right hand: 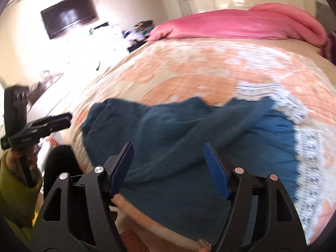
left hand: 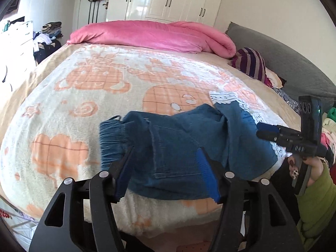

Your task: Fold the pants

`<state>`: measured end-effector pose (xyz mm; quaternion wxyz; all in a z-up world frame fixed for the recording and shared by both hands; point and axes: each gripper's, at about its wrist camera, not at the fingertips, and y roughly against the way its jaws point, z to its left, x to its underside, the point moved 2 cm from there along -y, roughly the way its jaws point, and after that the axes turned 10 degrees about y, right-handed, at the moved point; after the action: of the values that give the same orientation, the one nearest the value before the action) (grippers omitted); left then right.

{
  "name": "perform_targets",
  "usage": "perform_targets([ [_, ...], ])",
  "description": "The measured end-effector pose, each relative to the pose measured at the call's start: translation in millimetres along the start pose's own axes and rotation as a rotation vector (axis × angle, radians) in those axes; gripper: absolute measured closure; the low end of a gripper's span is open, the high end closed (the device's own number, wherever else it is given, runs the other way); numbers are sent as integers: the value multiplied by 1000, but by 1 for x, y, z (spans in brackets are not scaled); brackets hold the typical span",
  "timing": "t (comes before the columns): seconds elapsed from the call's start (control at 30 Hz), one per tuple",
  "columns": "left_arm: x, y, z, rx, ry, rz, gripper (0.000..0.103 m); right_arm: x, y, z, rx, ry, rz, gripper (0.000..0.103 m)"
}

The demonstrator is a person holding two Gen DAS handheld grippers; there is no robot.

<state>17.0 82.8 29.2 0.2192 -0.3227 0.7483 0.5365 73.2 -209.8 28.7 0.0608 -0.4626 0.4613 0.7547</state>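
Blue denim pants (left hand: 178, 145) with white lace hems (left hand: 224, 97) lie crumpled on the bed near its front edge, elastic waistband to the left. They also show in the blurred right wrist view (right hand: 189, 138). My left gripper (left hand: 166, 153) is open, its blue-padded fingers (left hand: 206, 170) straddling the waist end of the pants just above them. My right gripper (right hand: 169, 147) is open over the leg part, holding nothing; it shows from the side in the left wrist view (left hand: 262, 129). The left gripper shows at the left of the right wrist view (right hand: 63, 118).
The bed has a cream and orange blanket (left hand: 94, 96). A rolled pink duvet (left hand: 151, 35) lies at the far end, a striped garment (left hand: 250, 63) and grey headboard (left hand: 283, 63) at right. Clothes pile up at the right edge (left hand: 329, 130). White wardrobes (left hand: 168, 0) stand behind.
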Motion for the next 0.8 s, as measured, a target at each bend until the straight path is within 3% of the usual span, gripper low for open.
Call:
perform_targets([
  [0.37, 5, -32, -37, 60, -50, 79, 30, -2, 25, -47, 140, -86, -62, 17],
  [0.8, -6, -108, -117, 209, -165, 182, 30, -43, -13, -88, 232, -42, 29, 14],
])
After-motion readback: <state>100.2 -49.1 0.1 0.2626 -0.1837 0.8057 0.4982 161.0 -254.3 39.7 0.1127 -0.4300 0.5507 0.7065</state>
